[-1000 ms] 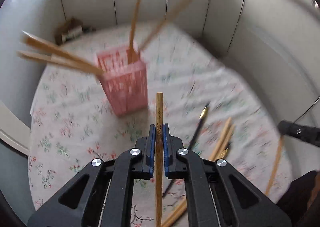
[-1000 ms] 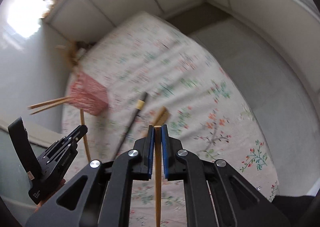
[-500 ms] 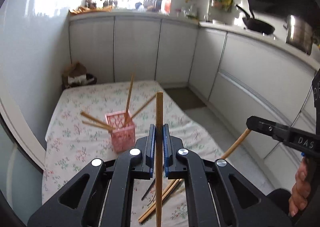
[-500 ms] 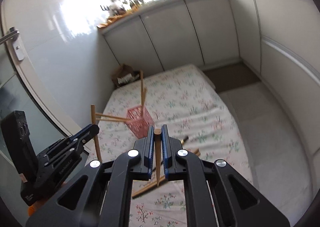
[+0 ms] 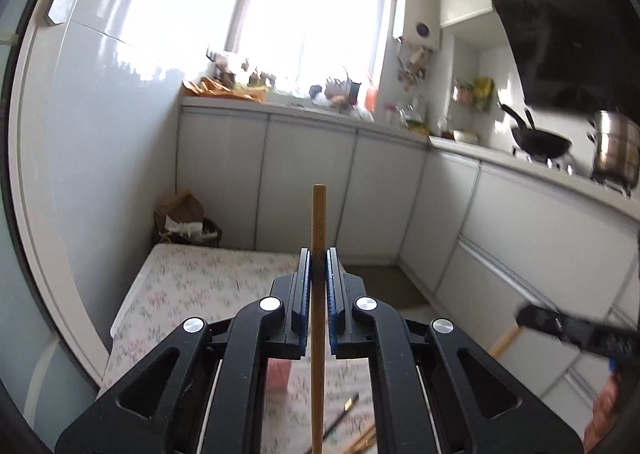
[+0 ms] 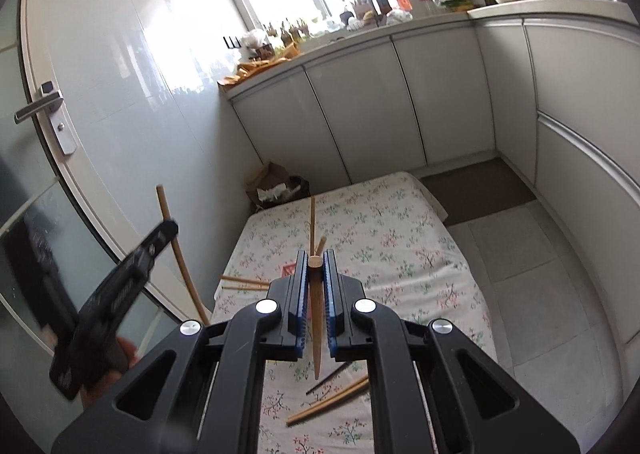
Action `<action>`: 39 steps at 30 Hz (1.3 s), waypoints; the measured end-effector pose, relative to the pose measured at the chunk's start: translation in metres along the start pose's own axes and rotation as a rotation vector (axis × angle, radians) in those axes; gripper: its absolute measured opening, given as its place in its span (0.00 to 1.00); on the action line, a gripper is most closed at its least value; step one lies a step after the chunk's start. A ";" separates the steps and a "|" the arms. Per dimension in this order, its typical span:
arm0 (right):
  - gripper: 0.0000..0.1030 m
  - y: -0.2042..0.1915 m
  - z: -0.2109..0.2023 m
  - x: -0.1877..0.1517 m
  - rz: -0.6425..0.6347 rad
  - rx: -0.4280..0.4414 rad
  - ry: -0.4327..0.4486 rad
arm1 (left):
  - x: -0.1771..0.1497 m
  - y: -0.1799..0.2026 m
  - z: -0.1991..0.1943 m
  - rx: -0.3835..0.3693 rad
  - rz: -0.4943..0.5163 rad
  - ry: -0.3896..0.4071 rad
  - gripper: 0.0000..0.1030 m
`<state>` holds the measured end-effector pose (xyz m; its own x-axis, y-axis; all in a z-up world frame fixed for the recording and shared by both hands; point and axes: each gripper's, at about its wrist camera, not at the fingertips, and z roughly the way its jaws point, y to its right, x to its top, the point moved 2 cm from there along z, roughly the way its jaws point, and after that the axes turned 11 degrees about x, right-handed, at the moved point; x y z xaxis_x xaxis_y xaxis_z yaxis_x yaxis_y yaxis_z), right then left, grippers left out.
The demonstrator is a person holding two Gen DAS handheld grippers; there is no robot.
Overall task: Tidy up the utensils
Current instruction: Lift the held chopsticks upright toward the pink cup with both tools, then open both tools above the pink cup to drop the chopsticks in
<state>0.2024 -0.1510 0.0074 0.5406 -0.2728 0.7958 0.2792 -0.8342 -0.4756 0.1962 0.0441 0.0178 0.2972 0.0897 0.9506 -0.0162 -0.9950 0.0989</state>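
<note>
While both tools are raised well above the floral-covered bench (image 6: 400,254), each is seen clamped on a single bamboo chopstick. The left tool (image 5: 318,254) is closed on a chopstick (image 5: 318,334) that stands upright between its blue pads, the blunt end rising past the fingertips and the shaft running down out of view. The right tool (image 6: 315,256) is closed on a shorter-looking chopstick (image 6: 316,318), its thick end level with the fingertips and its tapered tip pointing down toward the bench. A pink holder (image 6: 289,269), mostly hidden behind the right tool, is seen on the bench with several chopsticks (image 6: 312,222) sticking out of it at angles. Loose chopsticks (image 6: 328,400), wooden and dark, are left lying on the cloth nearer the camera. White cabinets (image 6: 360,106) are seen behind the bench.
</note>
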 end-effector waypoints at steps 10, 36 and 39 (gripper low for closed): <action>0.08 0.023 0.036 0.003 -0.009 -0.002 -0.020 | 0.014 -0.007 0.077 0.136 -0.056 0.121 0.06; 0.08 -0.002 0.088 0.046 -0.013 0.081 0.091 | -0.020 -0.068 0.054 0.256 -0.168 0.148 0.45; 0.08 -0.016 0.102 0.059 -0.035 0.065 0.125 | -0.016 -0.079 0.040 0.286 -0.166 0.133 0.47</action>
<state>0.3110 -0.1049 0.0241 0.4277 -0.3054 0.8508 0.3492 -0.8123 -0.4672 0.2312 0.1199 -0.0171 0.1461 0.2374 0.9604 0.2954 -0.9370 0.1867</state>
